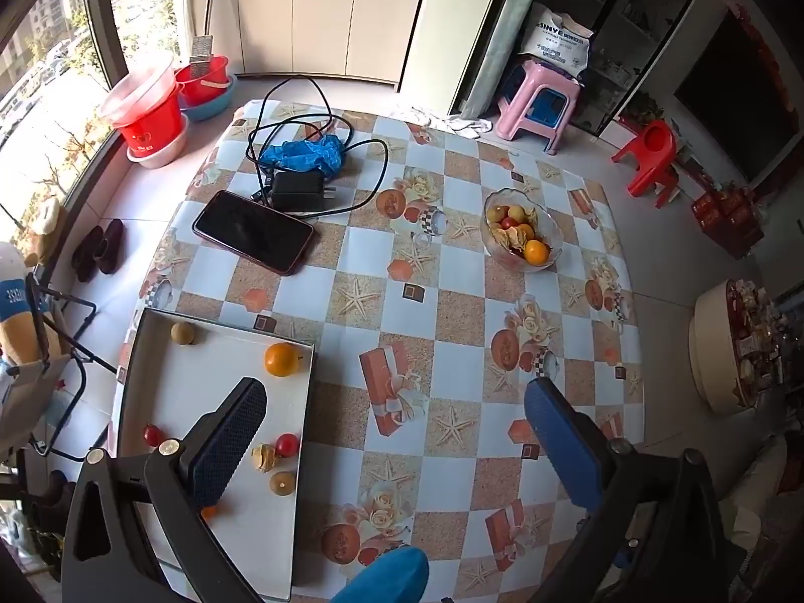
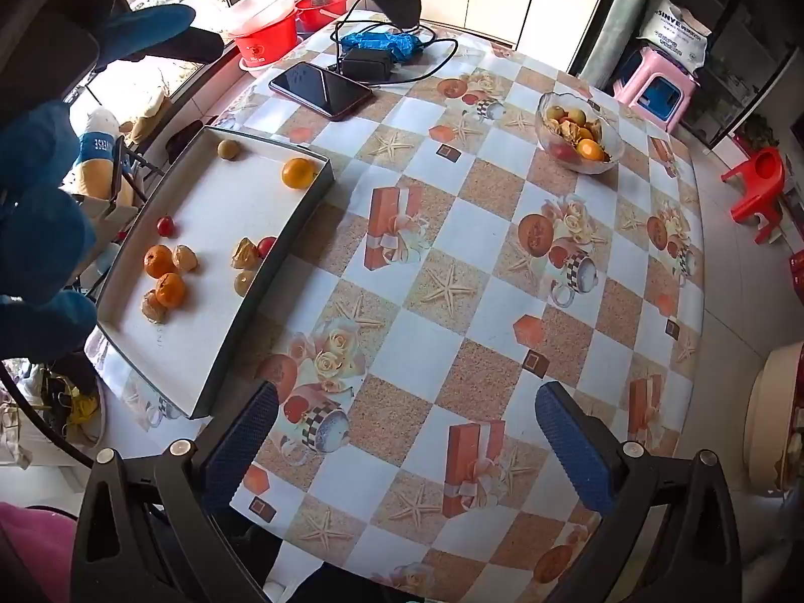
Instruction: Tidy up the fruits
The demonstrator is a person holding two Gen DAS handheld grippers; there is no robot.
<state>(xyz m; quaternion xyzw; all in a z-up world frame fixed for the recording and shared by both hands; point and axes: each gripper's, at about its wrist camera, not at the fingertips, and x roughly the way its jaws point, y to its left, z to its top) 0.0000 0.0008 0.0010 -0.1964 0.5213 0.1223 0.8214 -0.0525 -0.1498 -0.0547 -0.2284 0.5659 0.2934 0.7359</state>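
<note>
From the left wrist view, the left gripper (image 1: 397, 432) hung with its jaws spread wide and nothing between them, over the near edge of the tray (image 1: 301, 452). The white tray sat at the near left of the table (image 1: 452, 271), and loose fruit was scattered in it: an orange (image 1: 281, 359) toward its far right corner, a pale round fruit (image 1: 182, 333) at the far end, and cherry tomatoes (image 1: 286, 444) with a papery husked fruit (image 1: 264, 457) nearer. The glass bowl (image 1: 553, 246), well apart at the far right, already held a small heap of mixed fruit.

From the right wrist view, the right gripper (image 2: 407, 442) was likewise spread and empty, above bare tablecloth just right of the tray (image 2: 281, 251). Here more fruit showed in the tray, including two small oranges (image 2: 166, 276) with husked fruits beside them near its left side. The bowl (image 2: 610, 158) stood far right. A phone (image 2: 321, 88) lay beyond the tray.

Judging by this, sorting seemed only partly done: roughly ten pieces remained in the tray, and neither claw had one in hand.
</note>
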